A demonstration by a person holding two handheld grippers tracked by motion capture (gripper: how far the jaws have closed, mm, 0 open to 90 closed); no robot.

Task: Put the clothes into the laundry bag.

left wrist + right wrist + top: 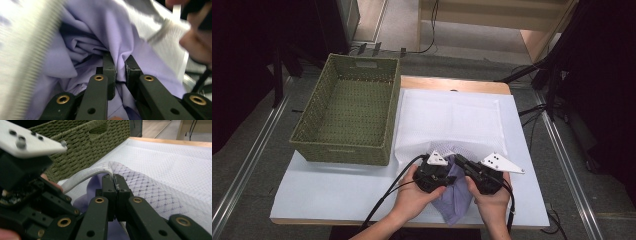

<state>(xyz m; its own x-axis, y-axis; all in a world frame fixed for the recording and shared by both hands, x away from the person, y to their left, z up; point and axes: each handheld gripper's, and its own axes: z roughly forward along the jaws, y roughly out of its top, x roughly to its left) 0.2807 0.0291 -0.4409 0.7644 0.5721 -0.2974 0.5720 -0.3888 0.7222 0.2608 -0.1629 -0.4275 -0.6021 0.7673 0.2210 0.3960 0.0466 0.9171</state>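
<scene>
A lavender cloth (pixel 457 197) lies bunched at the table's front edge, partly tucked under the mouth of a white mesh bag (pixel 452 120). My left gripper (pixel 449 174) points into the bunch. In the left gripper view its jaws pinch a fold of the lavender cloth (pixel 100 30) between them, left gripper (pixel 120 66). My right gripper (pixel 459 161) is shut on the bag's raised rim. In the right gripper view its jaws meet on that rim, right gripper (pixel 115 181), and lavender cloth (pixel 85 200) shows through the mesh bag (pixel 175 165).
A green woven basket (pixel 347 115) with nothing in it stands at the left, touching the bag's side; it looms behind the left gripper in the right gripper view, basket (pixel 82 142). The white table board (pixel 337 185) is bare in front of the basket.
</scene>
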